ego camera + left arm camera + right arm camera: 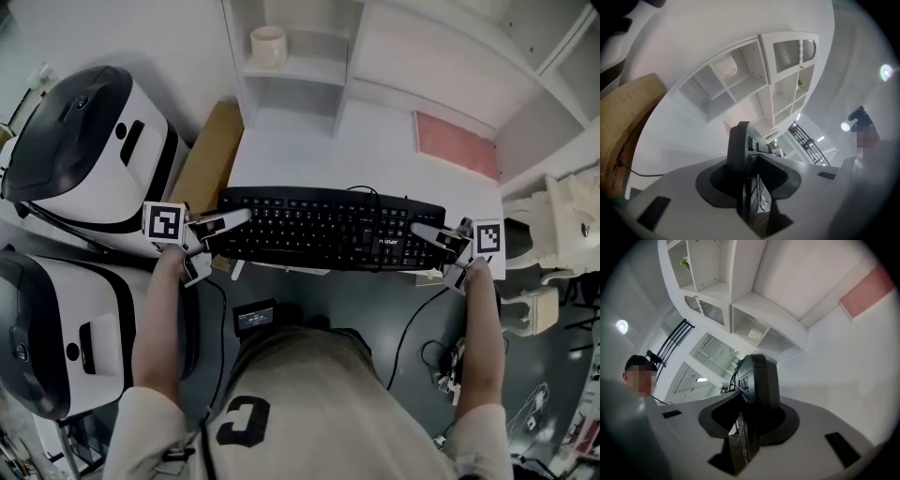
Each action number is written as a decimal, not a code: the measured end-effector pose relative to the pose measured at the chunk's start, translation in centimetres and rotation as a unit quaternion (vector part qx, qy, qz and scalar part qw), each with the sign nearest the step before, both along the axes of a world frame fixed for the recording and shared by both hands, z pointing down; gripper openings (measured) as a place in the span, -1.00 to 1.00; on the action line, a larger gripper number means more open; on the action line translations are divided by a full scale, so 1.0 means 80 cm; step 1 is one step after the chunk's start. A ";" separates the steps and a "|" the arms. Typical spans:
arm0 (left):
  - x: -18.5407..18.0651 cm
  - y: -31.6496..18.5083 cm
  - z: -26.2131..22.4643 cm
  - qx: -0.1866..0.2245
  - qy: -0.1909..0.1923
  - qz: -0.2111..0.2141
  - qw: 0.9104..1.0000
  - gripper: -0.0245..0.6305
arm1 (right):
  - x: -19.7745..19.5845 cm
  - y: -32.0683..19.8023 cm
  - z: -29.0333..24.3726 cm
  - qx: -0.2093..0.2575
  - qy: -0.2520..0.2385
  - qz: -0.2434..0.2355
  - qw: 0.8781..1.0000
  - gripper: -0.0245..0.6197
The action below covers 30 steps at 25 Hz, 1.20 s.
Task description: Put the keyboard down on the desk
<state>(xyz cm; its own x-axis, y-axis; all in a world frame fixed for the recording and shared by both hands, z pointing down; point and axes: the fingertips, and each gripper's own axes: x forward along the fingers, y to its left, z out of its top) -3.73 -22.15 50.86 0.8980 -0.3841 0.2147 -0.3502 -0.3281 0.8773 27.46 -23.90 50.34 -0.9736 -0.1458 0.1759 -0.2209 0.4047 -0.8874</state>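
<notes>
A black keyboard (328,227) hangs level over the front edge of the white desk (394,155), its cable trailing off the back. My left gripper (223,225) is shut on the keyboard's left end, and my right gripper (433,236) is shut on its right end. In the left gripper view the keyboard's end (740,154) stands edge-on between the pads. The right gripper view shows the other end (759,380) clamped the same way. Whether the keyboard touches the desk I cannot tell.
A white shelf unit (300,66) with a cream mug (268,45) stands at the desk's back. A pink pad (456,143) lies at the right rear. A cardboard sheet (208,155) leans at the desk's left, beside two white-and-black machines (84,150). Cables lie on the floor.
</notes>
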 end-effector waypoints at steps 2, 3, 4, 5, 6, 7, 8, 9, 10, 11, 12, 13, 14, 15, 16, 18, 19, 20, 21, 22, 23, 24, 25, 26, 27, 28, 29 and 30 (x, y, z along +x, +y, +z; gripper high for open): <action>-0.001 -0.014 -0.009 0.001 0.006 0.004 1.000 -0.51 | -0.002 -0.009 -0.008 0.006 -0.002 0.008 1.000 -0.54; 0.000 -0.022 -0.013 0.001 0.009 0.007 1.000 -0.50 | -0.001 -0.015 -0.012 0.008 -0.004 0.012 1.000 -0.54; 0.002 -0.031 -0.017 0.001 0.009 0.010 1.000 -0.49 | 0.001 -0.022 -0.016 0.011 -0.004 0.015 1.000 -0.54; 0.004 -0.039 -0.019 0.004 0.007 0.014 1.000 -0.49 | 0.003 -0.028 -0.019 0.012 -0.005 0.019 1.000 -0.54; 0.005 -0.047 -0.021 0.008 0.004 0.017 1.000 -0.49 | 0.004 -0.032 -0.020 0.012 -0.005 0.023 1.000 -0.54; 0.006 -0.053 -0.023 0.012 0.002 0.020 1.000 -0.49 | 0.005 -0.034 -0.021 0.012 -0.006 0.026 1.000 -0.54; 0.006 -0.057 -0.024 0.015 0.002 0.023 1.000 -0.49 | 0.005 -0.035 -0.022 0.013 -0.005 0.030 0.999 -0.54; 0.007 -0.059 -0.025 0.016 0.003 0.025 1.000 -0.49 | 0.005 -0.035 -0.022 0.015 -0.003 0.032 0.999 -0.54; 0.007 -0.060 -0.026 0.017 0.006 0.028 0.999 -0.49 | 0.005 -0.034 -0.023 0.018 -0.001 0.034 0.999 -0.53; 0.008 -0.061 -0.027 0.019 0.009 0.030 0.999 -0.49 | 0.005 -0.034 -0.024 0.021 0.001 0.035 0.999 -0.53; 0.009 -0.060 -0.028 0.020 0.012 0.033 0.999 -0.48 | 0.004 -0.033 -0.025 0.023 0.002 0.035 0.999 -0.54; 0.009 -0.060 -0.028 0.020 0.014 0.034 0.999 -0.49 | 0.003 -0.032 -0.026 0.024 0.002 0.035 0.999 -0.54; 0.009 -0.060 -0.028 0.021 0.015 0.035 0.999 -0.48 | 0.003 -0.031 -0.027 0.024 0.003 0.037 0.999 -0.53; 0.009 -0.060 -0.027 0.021 0.014 0.035 0.999 -0.48 | 0.003 -0.031 -0.027 0.023 0.004 0.039 0.999 -0.53; 0.009 -0.061 -0.027 0.021 0.014 0.035 0.999 -0.48 | 0.004 -0.031 -0.027 0.022 0.004 0.041 0.999 -0.53; 0.009 -0.063 -0.024 0.022 0.009 0.035 0.999 -0.48 | 0.004 -0.030 -0.026 0.021 0.004 0.044 0.999 -0.53; 0.009 -0.064 -0.023 0.023 0.005 0.035 0.999 -0.48 | 0.004 -0.031 -0.025 0.020 0.003 0.047 0.999 -0.53; 0.009 -0.065 -0.022 0.023 0.003 0.034 0.999 -0.48 | 0.005 -0.031 -0.024 0.018 0.002 0.048 0.999 -0.53; 0.008 -0.066 -0.022 0.022 0.001 0.032 0.999 -0.48 | 0.004 -0.032 -0.023 0.018 0.002 0.048 0.999 -0.53; 0.008 -0.065 -0.023 0.021 0.000 0.029 0.999 -0.47 | 0.005 -0.032 -0.022 0.019 0.003 0.047 0.999 -0.53; 0.008 -0.063 -0.024 0.021 -0.002 0.026 0.999 -0.46 | 0.005 -0.032 -0.021 0.020 0.003 0.045 0.999 -0.53; 0.008 -0.061 -0.025 0.024 -0.004 0.023 0.999 -0.46 | 0.006 -0.031 -0.021 0.021 0.002 0.043 0.999 -0.53; 0.007 -0.060 -0.025 0.031 -0.011 0.022 0.999 -0.46 | 0.005 -0.031 -0.022 0.022 -0.001 0.042 0.999 -0.53; 0.006 -0.061 -0.025 0.042 -0.020 0.022 0.999 -0.46 | 0.006 -0.031 -0.022 0.024 -0.004 0.041 0.999 -0.53; 0.007 -0.065 -0.026 0.052 -0.028 0.022 0.998 -0.45 | 0.008 -0.035 -0.022 0.027 -0.007 0.040 0.999 -0.53; 0.011 -0.071 -0.027 0.055 -0.028 0.020 0.998 -0.45 | 0.011 -0.043 -0.020 0.029 -0.008 0.039 0.999 -0.53; 0.015 -0.079 -0.026 0.052 -0.026 0.016 0.998 -0.45 | 0.015 -0.054 -0.018 0.031 -0.009 0.035 0.999 -0.53; 0.017 -0.089 -0.024 0.048 -0.031 0.010 0.998 -0.44 | 0.018 -0.066 -0.015 0.031 -0.009 0.032 0.999 -0.53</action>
